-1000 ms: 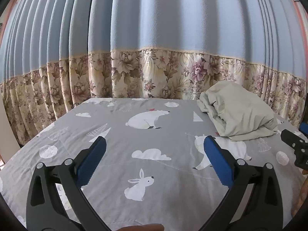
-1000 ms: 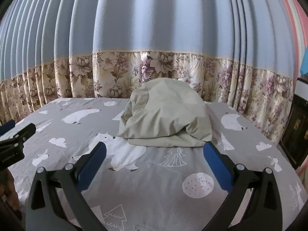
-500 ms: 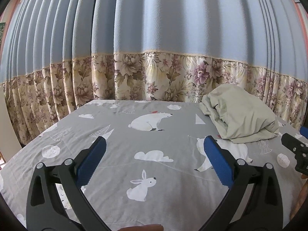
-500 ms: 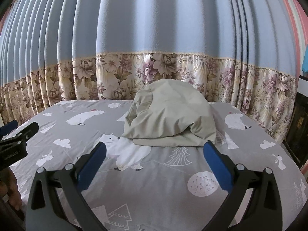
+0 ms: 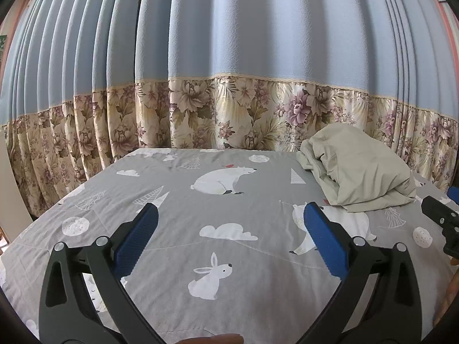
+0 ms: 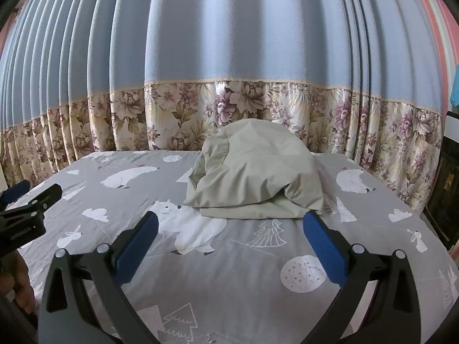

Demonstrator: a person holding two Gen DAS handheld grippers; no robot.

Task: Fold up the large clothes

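A pale green garment [image 6: 255,172] lies bunched in a heap at the far side of the bed, near the curtain. In the left wrist view the same heap [image 5: 358,172] sits at the far right. My right gripper [image 6: 229,229] is open, empty, and hovers over the bed just short of the heap's near edge. My left gripper [image 5: 229,226] is open and empty over bare bedsheet, well left of the heap. The tip of the right gripper [image 5: 441,220] shows at the left view's right edge, and the left gripper's tip [image 6: 28,209] at the right view's left edge.
The bed carries a grey sheet [image 5: 178,215] printed with polar bears, rabbits and clouds. A blue curtain with a floral lower band [image 5: 243,114] hangs along its far and left sides. Dark furniture [image 6: 447,189] stands beyond the bed's right edge. A hand [image 6: 20,283] shows at lower left.
Both views have tilted and risen slightly, so the bed and the garment sit lower in frame. The garment has not moved, and both grippers stay open.
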